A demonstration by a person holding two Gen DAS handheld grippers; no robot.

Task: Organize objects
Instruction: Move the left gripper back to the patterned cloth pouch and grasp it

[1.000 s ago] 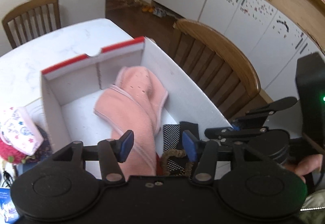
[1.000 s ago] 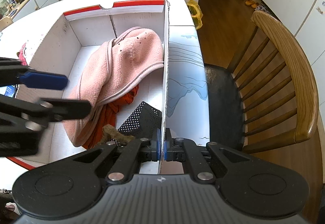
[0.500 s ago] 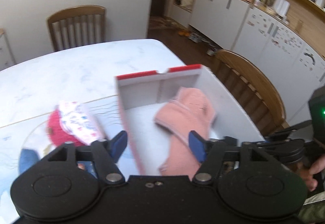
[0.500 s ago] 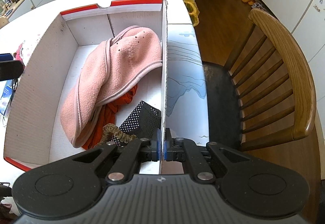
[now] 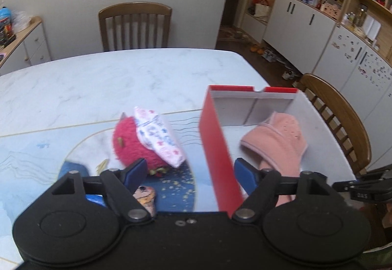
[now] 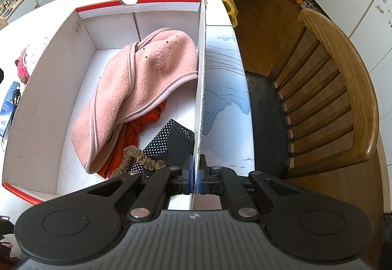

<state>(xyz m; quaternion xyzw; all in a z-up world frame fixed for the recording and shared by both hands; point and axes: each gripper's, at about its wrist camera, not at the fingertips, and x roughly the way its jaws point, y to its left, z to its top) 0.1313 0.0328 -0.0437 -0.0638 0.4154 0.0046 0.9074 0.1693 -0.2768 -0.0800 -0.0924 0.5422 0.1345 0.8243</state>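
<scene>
No brand name or legible writing is resolved in either view; only an unreadable white marking is seen on the black device at the right edge of the left wrist view.

On the white marble-pattern table (image 5: 103,79), left of centre, a fuzzy magenta plush toy (image 5: 127,142) is located, with a white fabric pouch printed in pink and blue (image 5: 159,140) lying on it. Both are positioned just left of the red-and-white cardboard box (image 5: 215,147).

The left gripper (image 5: 189,172) is held wide open, with nothing between its blue pads (image 5: 136,170). The red left wall of the box is framed between the pads. One second ago this gripper was aimed into the box interior; the view is now shifted left onto the toy and pouch.

Inside the box, a pink fleece hat (image 6: 137,88) is laid over an orange-red cloth (image 6: 127,142). Nearer the camera, a black white-dotted fabric item (image 6: 169,145) and a brown ruffled scrunchie (image 6: 137,162) are placed.

The right gripper (image 6: 195,178) is clamped on the box's right wall (image 6: 200,88), unchanged from the earlier frames. A wooden chair (image 6: 343,88) is positioned at the right.
</scene>
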